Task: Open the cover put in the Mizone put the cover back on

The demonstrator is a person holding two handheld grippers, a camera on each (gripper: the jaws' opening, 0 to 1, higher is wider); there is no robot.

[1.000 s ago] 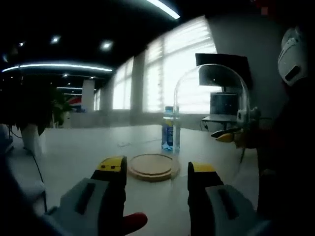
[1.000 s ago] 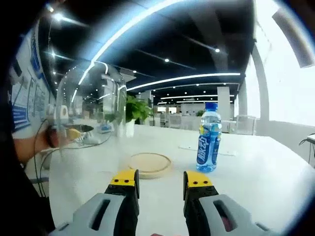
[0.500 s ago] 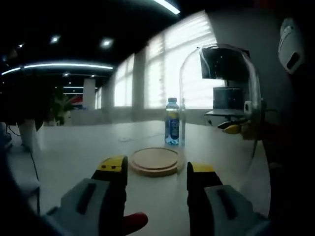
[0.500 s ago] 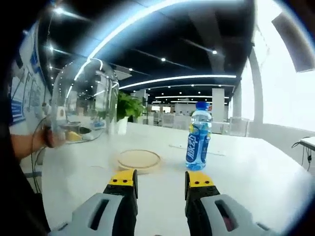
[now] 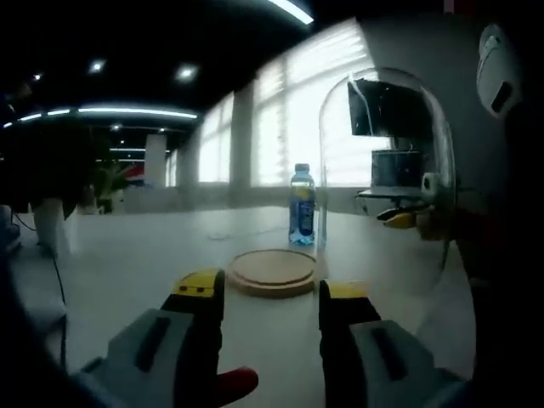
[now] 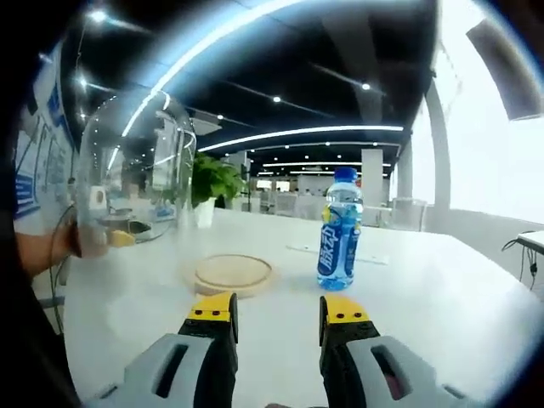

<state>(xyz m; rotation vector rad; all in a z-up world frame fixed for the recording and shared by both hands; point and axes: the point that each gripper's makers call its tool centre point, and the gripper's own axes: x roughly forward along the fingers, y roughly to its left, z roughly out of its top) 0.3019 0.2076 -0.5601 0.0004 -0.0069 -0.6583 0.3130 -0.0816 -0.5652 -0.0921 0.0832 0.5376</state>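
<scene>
Right gripper (image 6: pixel 276 313) jaws parted, holding nothing, aimed at Mizone bottle (image 6: pixel 338 228) standing beside wooden base (image 6: pixel 231 274). Left gripper (image 5: pixel 270 293) also empty. Glass cover (image 6: pixel 132 178) held aside, keeps base free.

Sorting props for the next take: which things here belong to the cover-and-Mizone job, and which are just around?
Job: glass dome cover, held aloft; round wooden base; Mizone bottle, upright beside the base.
Around: potted plant; white table.
</scene>
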